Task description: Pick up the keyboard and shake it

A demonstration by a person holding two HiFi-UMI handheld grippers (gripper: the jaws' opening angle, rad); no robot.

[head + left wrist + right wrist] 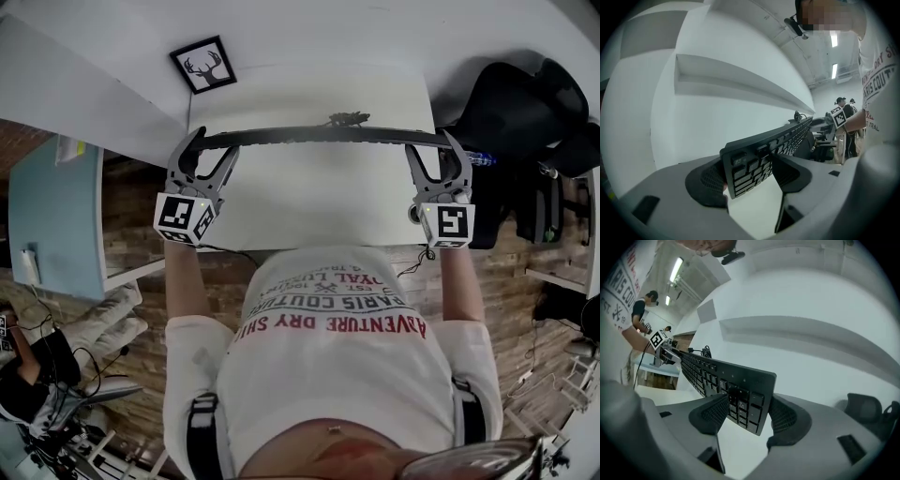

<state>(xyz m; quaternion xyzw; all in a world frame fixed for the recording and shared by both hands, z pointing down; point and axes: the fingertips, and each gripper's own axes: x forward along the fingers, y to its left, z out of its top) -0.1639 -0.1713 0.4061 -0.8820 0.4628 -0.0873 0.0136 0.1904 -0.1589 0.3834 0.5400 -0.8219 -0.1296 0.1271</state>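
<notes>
A black keyboard [319,136] hangs in the air above the white desk [309,202], turned on edge so the head view shows only a thin dark bar. My left gripper [212,152] is shut on its left end and my right gripper [433,155] on its right end. In the left gripper view both pads [710,180] press the two faces of the keyboard [780,140]. The right gripper view shows the same grip [747,414] on the numeric-pad end of the keyboard [712,373]. Its coiled cable [348,119] sits at the far edge.
A framed deer picture [203,64] stands on the wall behind the desk. A black office chair [525,112] is at the right, and a pale blue table [56,216] at the left. Other people work in the background [642,310].
</notes>
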